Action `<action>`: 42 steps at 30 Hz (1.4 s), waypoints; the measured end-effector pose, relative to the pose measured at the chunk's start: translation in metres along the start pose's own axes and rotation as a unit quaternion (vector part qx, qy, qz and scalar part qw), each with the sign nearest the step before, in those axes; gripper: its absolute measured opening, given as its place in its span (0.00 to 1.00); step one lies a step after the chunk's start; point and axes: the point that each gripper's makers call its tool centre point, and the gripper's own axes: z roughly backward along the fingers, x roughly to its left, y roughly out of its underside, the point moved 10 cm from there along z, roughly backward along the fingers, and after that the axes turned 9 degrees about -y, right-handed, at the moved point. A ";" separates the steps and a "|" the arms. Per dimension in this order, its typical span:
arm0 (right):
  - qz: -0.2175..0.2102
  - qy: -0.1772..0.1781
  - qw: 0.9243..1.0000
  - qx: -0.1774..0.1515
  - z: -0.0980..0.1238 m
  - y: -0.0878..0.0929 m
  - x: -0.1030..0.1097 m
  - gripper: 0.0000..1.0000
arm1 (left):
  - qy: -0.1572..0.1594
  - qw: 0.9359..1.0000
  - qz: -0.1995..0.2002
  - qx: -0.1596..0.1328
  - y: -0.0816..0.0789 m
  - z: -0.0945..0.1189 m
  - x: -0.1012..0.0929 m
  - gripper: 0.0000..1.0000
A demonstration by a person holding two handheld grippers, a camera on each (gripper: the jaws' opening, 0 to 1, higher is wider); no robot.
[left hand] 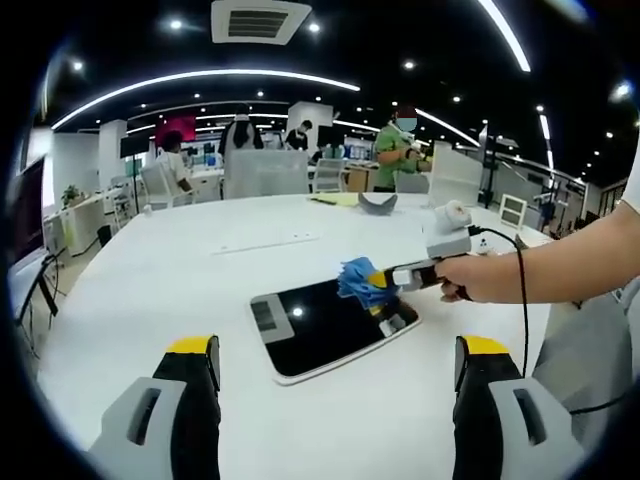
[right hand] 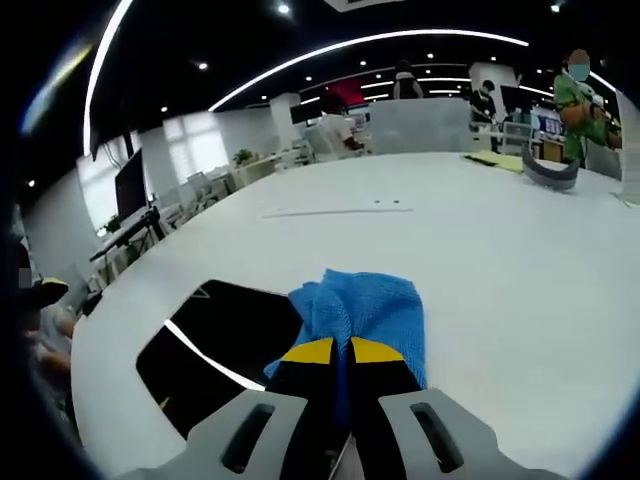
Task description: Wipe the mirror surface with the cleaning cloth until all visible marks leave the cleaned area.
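Blue cleaning cloth (right hand: pixel 362 312) sat pinched between the jaws of our right gripper (right hand: pixel 332 352), which were closed tight on it with their yellow tips nearly meeting. In the right gripper view the cloth lay bunched at the edge of the mirror (right hand: pixel 215 352), partly on its dark surface and partly over the white tabletop (right hand: pixel 500 270); a bright streak of ceiling light crossed the glass.

From the left gripper view we saw the whole mirror (left hand: pixel 325 325), a dark rounded rectangle lying flat on the tabletop (left hand: pixel 150 290), with the right gripper (left hand: pixel 385 280) reaching in from the right in a hand (left hand: pixel 490 275) and the cloth (left hand: pixel 358 280) touching the mirror's far right corner. Our left gripper (left hand: pixel 337 352) hung near the mirror's near edge, its jaws spread wide and holding nothing. People stood by desks in the background.
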 end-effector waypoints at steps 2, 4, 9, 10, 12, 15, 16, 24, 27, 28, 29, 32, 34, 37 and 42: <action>0.000 0.001 1.000 0.000 0.000 0.000 0.000 0.00 | 0.001 1.000 0.000 -0.001 0.000 0.000 0.000 0.98; 0.000 0.002 1.000 0.000 0.000 0.000 0.001 0.00 | 0.001 1.000 0.000 -0.001 0.000 0.001 0.000 0.98; 0.000 0.002 1.000 0.001 0.001 -0.001 0.001 0.00 | 0.000 1.000 0.000 -0.001 0.000 0.002 0.000 0.99; 0.000 0.002 1.000 0.002 0.000 -0.001 0.000 0.00 | 0.000 1.000 0.000 -0.001 0.000 0.002 0.000 0.99; 0.000 0.001 1.000 0.002 0.000 -0.001 0.000 0.00 | 0.000 1.000 -0.001 -0.001 0.000 0.002 0.000 0.99; 0.001 0.001 1.000 0.003 0.000 0.000 -0.003 0.00 | 0.000 1.000 -0.002 -0.003 -0.002 0.002 0.000 0.99; 0.001 0.001 1.000 0.004 0.001 0.001 -0.003 0.00 | 0.000 1.000 -0.002 -0.003 -0.002 0.002 0.000 0.99; 0.001 0.002 1.000 0.004 0.012 0.004 0.006 0.00 | 0.003 1.000 -0.003 -0.004 -0.002 0.001 -0.003 0.99; 0.003 0.002 1.000 0.005 0.014 0.006 0.006 0.00 | 0.005 1.000 -0.004 -0.005 -0.003 0.002 -0.003 0.99; 0.003 0.002 1.000 0.006 0.015 0.007 0.007 0.00 | 0.004 1.000 -0.004 -0.005 -0.003 0.002 -0.003 0.99; 0.005 0.001 1.000 0.006 0.018 0.008 0.011 0.00 | 0.004 1.000 -0.003 -0.006 -0.003 0.003 -0.003 0.99; 0.005 0.001 1.000 0.005 0.022 0.010 0.016 0.00 | 0.004 1.000 -0.003 -0.008 -0.004 0.003 -0.003 0.99; 0.007 0.001 1.000 0.005 0.023 0.011 0.017 0.00 | 0.004 1.000 -0.003 -0.009 -0.004 0.004 -0.004 0.99; 0.010 0.002 1.000 0.005 0.025 0.012 0.020 0.00 | 0.005 1.000 -0.003 -0.011 -0.005 0.004 -0.005 0.99; 0.017 0.004 1.000 0.004 0.025 0.012 0.020 0.00 | 0.005 1.000 -0.005 -0.012 -0.005 0.005 -0.005 0.99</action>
